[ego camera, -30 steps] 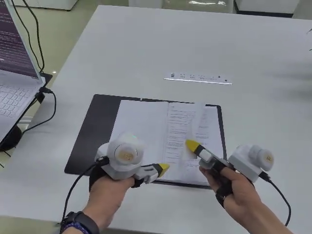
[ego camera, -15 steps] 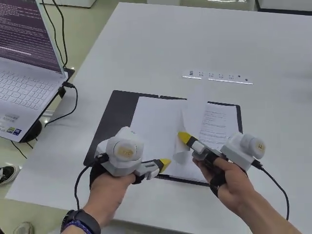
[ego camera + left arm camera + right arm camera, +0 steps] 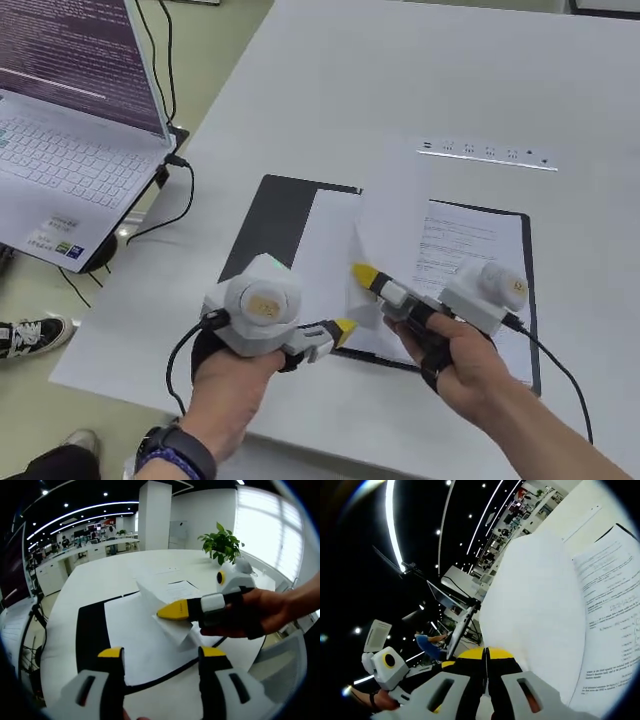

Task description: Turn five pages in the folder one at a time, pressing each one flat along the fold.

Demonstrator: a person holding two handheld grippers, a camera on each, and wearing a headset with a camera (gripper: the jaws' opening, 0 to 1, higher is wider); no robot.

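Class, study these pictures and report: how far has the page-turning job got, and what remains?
Done: at least one sheet lies turned on the left half of the folder; the count cannot be told. In hand: the right gripper is shut on a lifted page, mid-turn. Left: laying it down and pressing along the fold; the left gripper is open beside it.

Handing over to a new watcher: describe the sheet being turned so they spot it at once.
On the white table lies an open black folder. Near its fold one sheet stands up, pinched at its lower edge by the right tongs. Its neighbours lie flat; this one alone is raised.
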